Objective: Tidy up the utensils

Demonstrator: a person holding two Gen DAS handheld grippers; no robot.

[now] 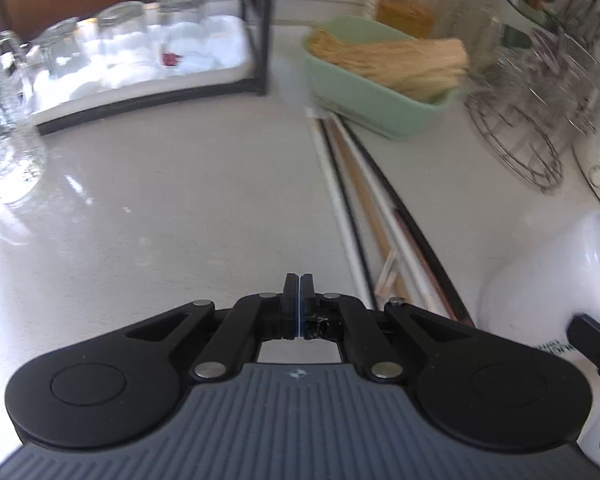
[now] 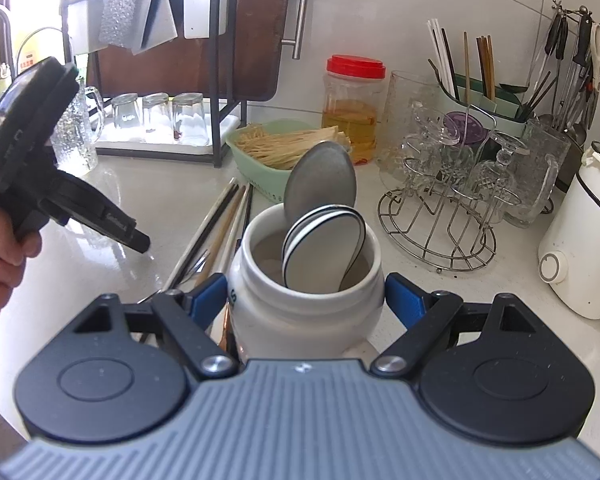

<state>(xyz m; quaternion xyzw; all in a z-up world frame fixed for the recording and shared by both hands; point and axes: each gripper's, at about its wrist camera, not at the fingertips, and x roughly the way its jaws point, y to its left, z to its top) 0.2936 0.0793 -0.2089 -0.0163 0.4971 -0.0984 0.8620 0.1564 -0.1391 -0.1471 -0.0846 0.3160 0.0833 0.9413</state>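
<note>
A white ceramic jar (image 2: 306, 300) stands on the counter with several spoons (image 2: 324, 208) in it, bowls up. My right gripper (image 2: 306, 300) has its blue fingers (image 2: 406, 300) on both sides of the jar and grips it. Several chopsticks (image 1: 364, 204) lie loose on the counter to the jar's left; they also show in the right wrist view (image 2: 220, 228). My left gripper (image 1: 299, 284) is shut and empty, low over the counter just left of the chopsticks' near ends. It also shows in the right wrist view (image 2: 140, 244). The jar shows at the right edge of the left wrist view (image 1: 548, 280).
A green basket (image 2: 260, 176) of thin sticks sits behind the chopsticks. A wire glass rack (image 2: 440, 216), a red-lidded jar (image 2: 354, 108), a utensil holder (image 2: 484, 96) and a white appliance (image 2: 584, 240) stand at the right. A tray of upturned glasses (image 1: 140, 48) is at the back left.
</note>
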